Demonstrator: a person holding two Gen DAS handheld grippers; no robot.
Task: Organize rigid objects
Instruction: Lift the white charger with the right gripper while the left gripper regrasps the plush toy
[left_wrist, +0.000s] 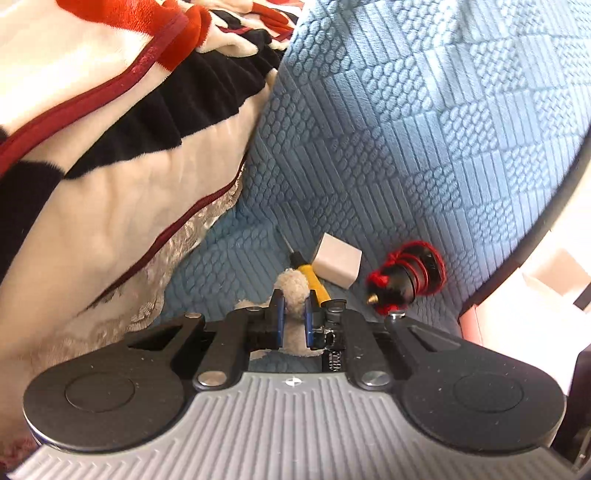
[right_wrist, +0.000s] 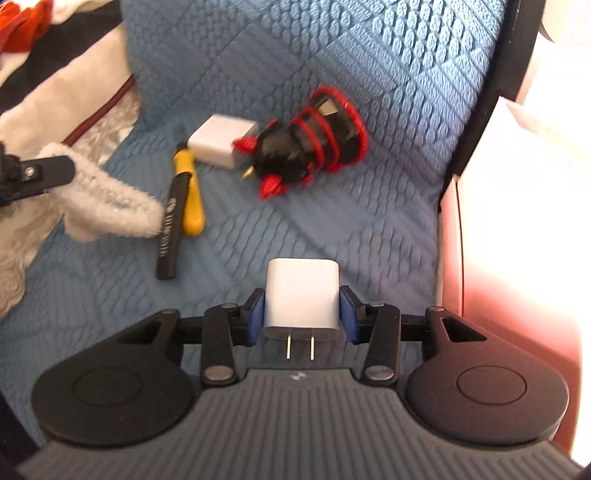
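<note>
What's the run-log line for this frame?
left gripper: shut on plush toy | right gripper: shut on white charger | blue cover: screwdriver, second charger

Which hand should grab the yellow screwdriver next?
Neither is free yet. The left gripper is closer, but grips a fuzzy toy; the right gripper grips a white charger. The screwdriver lies nearest the left.

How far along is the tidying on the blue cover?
Nothing looks finished; no sorted group shows. In hand: the right gripper is shut on a white charger, prongs toward the camera, and the left gripper is shut on a fluffy plush. Left on the blue cover: a second charger, a yellow screwdriver, a black stick and a black-and-red toy.
</note>
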